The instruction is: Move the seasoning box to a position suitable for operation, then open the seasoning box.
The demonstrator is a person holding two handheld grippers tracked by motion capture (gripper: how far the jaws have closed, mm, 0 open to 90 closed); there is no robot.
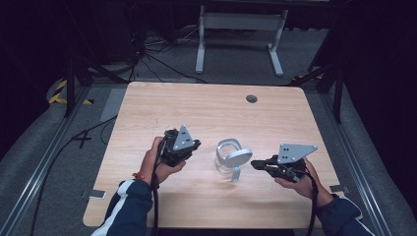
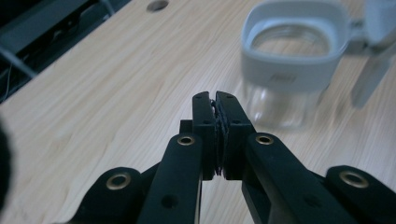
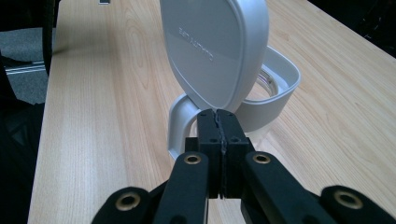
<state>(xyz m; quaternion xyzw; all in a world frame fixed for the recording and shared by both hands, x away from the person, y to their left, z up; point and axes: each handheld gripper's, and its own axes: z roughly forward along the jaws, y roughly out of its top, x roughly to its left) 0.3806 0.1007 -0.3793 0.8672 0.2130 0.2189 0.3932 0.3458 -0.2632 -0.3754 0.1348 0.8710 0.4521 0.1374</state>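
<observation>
**Both grippers pinched empty beside the open jar**

Low in the high view, my two sleeves come up from the bottom edge. At lower left of centre I hold the left gripper; its own view shows the jaws pressed flat together with nothing between them, aimed toward the jar. At lower right of centre sits the right gripper, its jaws likewise closed tight on nothing, their tips just beside the lid's lower edge; I cannot tell whether they touch it. Between the two, at mid-frame, the clear glass jar stands upright on the wooden table, its grey collar open and its grey lid swung up on the hinge toward the right gripper. Farther up, near the table's top edge, is a small round grommet.
</observation>
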